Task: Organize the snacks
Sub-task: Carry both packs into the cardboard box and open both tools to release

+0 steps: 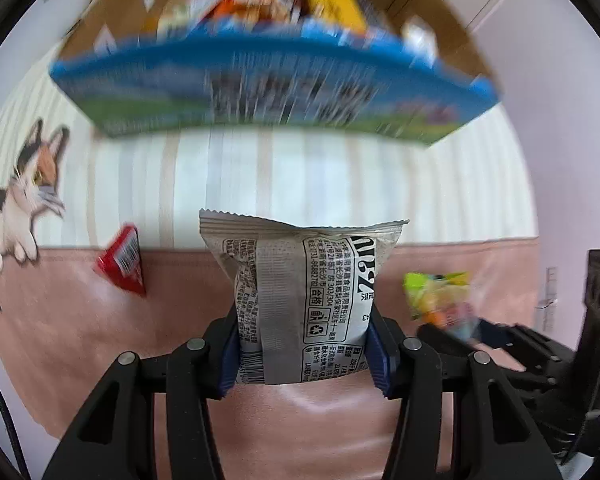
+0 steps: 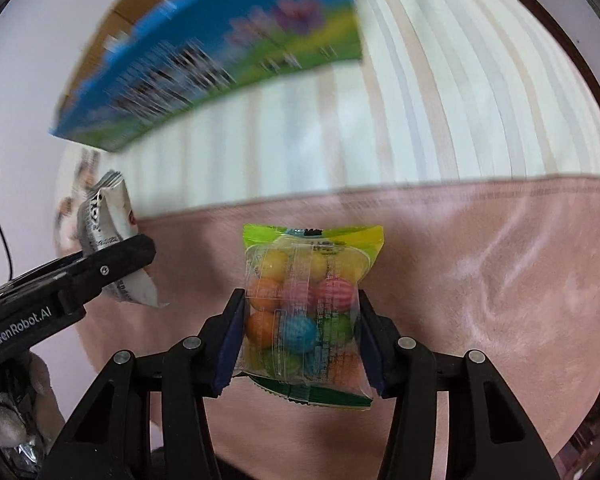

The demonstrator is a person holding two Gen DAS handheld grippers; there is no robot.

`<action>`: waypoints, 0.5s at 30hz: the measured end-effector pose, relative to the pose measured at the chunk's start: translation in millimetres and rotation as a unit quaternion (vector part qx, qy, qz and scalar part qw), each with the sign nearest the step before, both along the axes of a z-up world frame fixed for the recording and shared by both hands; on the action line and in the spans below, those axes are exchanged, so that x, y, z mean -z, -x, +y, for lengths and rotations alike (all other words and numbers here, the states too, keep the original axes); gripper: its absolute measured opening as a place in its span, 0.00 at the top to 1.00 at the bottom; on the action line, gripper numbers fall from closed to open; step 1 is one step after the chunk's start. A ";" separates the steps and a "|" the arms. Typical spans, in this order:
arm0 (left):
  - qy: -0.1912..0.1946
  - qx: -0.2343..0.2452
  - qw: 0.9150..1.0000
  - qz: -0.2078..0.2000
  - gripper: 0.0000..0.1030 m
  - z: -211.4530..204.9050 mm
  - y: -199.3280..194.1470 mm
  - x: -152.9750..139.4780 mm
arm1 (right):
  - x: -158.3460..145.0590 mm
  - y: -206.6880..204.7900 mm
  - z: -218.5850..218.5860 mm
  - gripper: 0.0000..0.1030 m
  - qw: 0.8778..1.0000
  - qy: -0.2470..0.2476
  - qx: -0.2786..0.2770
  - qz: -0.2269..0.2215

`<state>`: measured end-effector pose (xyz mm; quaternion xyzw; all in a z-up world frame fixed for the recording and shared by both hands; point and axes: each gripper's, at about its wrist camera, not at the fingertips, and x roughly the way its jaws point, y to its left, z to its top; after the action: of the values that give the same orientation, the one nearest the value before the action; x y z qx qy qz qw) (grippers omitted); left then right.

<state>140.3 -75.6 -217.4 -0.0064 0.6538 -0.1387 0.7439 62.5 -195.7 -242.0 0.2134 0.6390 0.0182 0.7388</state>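
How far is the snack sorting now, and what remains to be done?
Done: several snacks already sit in the cardboard box. In hand: the left gripper holds a grey snack packet and the right gripper holds a clear bag of coloured candy balls, both short of the box. Left: those two, plus a red packet lying on the pink cloth.

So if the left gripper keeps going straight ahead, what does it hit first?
Probably the blue box: it lies ahead of the left gripper, which holds the grey packet, across bare striped cloth. Depth is unclear.
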 end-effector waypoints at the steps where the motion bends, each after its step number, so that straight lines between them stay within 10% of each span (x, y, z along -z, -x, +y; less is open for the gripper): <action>1: 0.009 -0.002 1.000 -0.006 0.52 0.9 -2.6 -10.8 | -12.5 -1.4 0.6 0.48 1.000 -0.007 0.001 -0.012; 15: 0.036 0.008 0.993 -0.109 0.52 22.1 -123.4 -125.8 | -157.6 -91.3 -4.8 0.48 0.983 -0.023 -0.008 -0.183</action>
<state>263.7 -53.5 -91.6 -0.0127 0.5635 -0.1683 0.8087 153.8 -200.4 -84.5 0.2183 0.4940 0.0771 0.8380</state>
